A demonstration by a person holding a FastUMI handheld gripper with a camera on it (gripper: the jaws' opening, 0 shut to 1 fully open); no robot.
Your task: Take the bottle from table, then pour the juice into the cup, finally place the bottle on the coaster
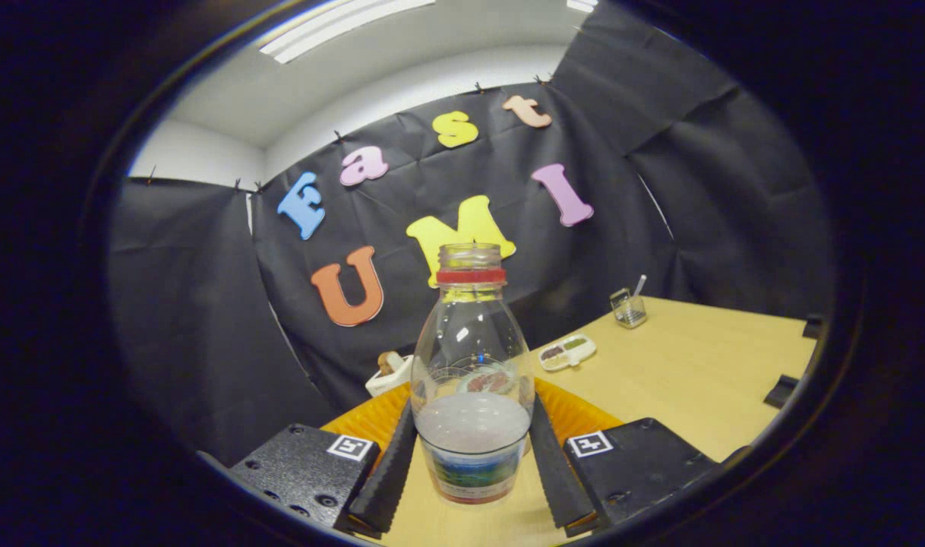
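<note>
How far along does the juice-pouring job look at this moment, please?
Done: the bottle is grasped, with the gripper shut on its lower body. In hand: it stands upright, uncapped, about a third full, before an orange mat. Left: setting it on the coaster; I cannot tell whether pouring has happened.

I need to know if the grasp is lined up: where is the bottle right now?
In the gripper view the bottle stands upright between the two fingers, which close against its lower sides, with the orange coaster just behind it on the table.
</note>
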